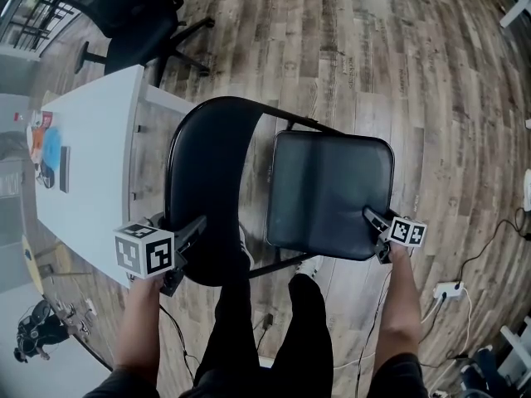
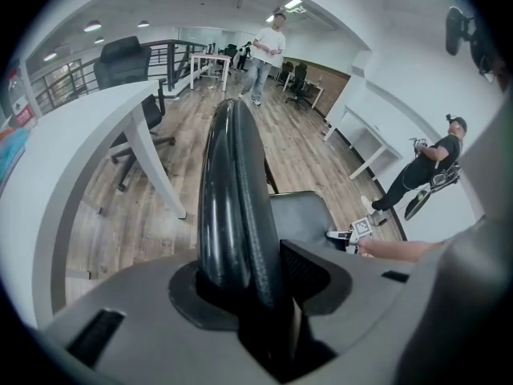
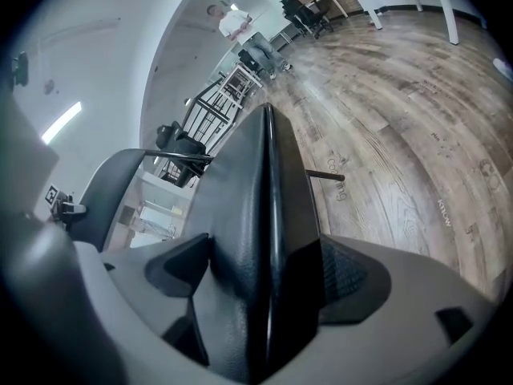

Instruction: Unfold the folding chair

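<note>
The chair (image 1: 249, 189) is standing on the floor (image 1: 398, 48) at the middle of the head view, just ahead of the person's legs (image 1: 265, 338). Its seat (image 1: 332, 193) is lying nearly flat, and its backrest (image 1: 207, 189) is rising at the seat's 9 o'clock side.

The left gripper (image 1: 184, 255) is sitting at 7 o'clock of the chair. In the left gripper view its jaws (image 2: 256, 295) are clamping the backrest's (image 2: 228, 199) top edge.

The right gripper (image 1: 377, 237) is sitting at the seat's 4 o'clock corner. In the right gripper view its jaws (image 3: 264, 295) are pinching the seat's (image 3: 256, 199) edge.

A white table (image 1: 91, 139) is standing at 9 to 10 o'clock of the chair, touching nothing of it. An office chair (image 1: 133, 15) is standing at 11 o'clock, well apart. Two people (image 2: 268, 54) are standing far off in the room.
</note>
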`<state>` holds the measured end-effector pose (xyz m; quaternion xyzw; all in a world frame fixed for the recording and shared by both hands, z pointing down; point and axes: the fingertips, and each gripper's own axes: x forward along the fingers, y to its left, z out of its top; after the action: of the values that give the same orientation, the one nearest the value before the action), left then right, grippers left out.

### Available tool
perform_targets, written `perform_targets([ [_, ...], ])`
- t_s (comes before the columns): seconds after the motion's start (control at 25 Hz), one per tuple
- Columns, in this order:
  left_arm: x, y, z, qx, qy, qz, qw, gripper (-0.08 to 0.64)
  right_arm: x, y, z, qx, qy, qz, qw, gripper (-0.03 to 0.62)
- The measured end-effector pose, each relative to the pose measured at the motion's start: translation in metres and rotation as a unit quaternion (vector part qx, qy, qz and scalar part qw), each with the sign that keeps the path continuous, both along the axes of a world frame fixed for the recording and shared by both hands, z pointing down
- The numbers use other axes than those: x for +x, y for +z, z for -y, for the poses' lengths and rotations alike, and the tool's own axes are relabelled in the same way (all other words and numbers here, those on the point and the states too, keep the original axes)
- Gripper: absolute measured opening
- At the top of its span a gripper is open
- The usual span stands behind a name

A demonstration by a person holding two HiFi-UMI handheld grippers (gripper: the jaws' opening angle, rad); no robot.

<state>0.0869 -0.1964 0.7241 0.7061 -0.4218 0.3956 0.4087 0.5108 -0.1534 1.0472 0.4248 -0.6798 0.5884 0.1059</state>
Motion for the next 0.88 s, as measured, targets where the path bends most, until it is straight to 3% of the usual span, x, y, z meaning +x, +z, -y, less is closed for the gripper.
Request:
perform_targets([
  [0.2,0.015,-0.003,0.001,0.007,0.000,-0.016,0.9999,0.144,0.002,0.014,0.004,-0.008,-0.010,-0.031,0.999,0.431],
  [0.44,0.049,-0.001,-0.008,0.005,0.010,-0.045,0.9989,0.107,0.018,0.032,-0.005,-0.025,-0.016,-0.026,0.999,0.445],
  [0.64,0.052,-0.004,-0.006,0.011,0.008,-0.059,0.9982,0.106,0.022,0.026,-0.003,-0.003,-0.018,-0.012,1.000,0.445],
  [0.8,0.054,-0.015,-0.009,0.041,-0.032,-0.126,0.9907,0.106,0.045,0.006,0.002,0.029,-0.021,-0.071,0.997,0.443],
  [0.88,0.045,-0.026,-0.011,0.073,-0.041,-0.128,0.9883,0.121,0.049,-0.023,0.002,0.069,-0.032,-0.109,0.991,0.443],
])
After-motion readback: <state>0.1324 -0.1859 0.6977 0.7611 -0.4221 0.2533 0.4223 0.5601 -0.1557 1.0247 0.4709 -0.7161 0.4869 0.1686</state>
